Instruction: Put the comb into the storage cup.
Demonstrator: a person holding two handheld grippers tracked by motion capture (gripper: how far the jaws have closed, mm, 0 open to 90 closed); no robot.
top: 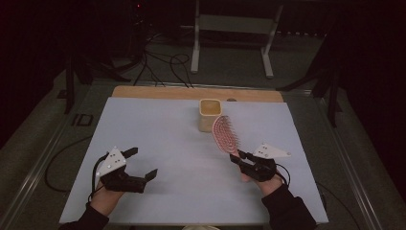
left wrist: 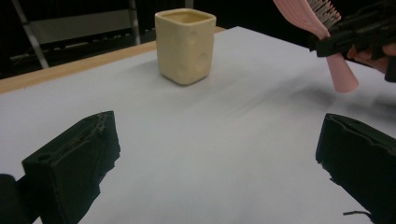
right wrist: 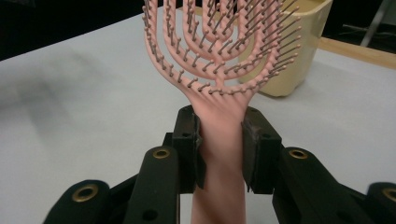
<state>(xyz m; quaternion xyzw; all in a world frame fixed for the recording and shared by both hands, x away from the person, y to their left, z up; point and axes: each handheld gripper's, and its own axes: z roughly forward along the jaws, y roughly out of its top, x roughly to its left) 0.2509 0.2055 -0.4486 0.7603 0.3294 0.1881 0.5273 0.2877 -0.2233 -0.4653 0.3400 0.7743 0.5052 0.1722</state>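
A pink vented hairbrush (top: 224, 134) is held off the white table cover, its head pointing toward a cream square cup (top: 210, 115). My right gripper (top: 239, 157) is shut on the brush's handle (right wrist: 219, 140), with the bristled head (right wrist: 219, 42) rising ahead of the jaws and the cup (right wrist: 299, 51) just behind it. My left gripper (top: 143, 163) rests open near the table's front left, its fingers (left wrist: 74, 158) wide apart with nothing between them. The left gripper view shows the cup (left wrist: 185, 44) standing upright ahead and the brush (left wrist: 322, 28) at upper right.
The white cover (top: 158, 139) lies over a wooden table whose far edge (top: 191, 92) shows behind the cup. Beyond the table stand a metal frame (top: 234, 33) and cables on the floor (top: 163, 67). Open cover lies between the two grippers.
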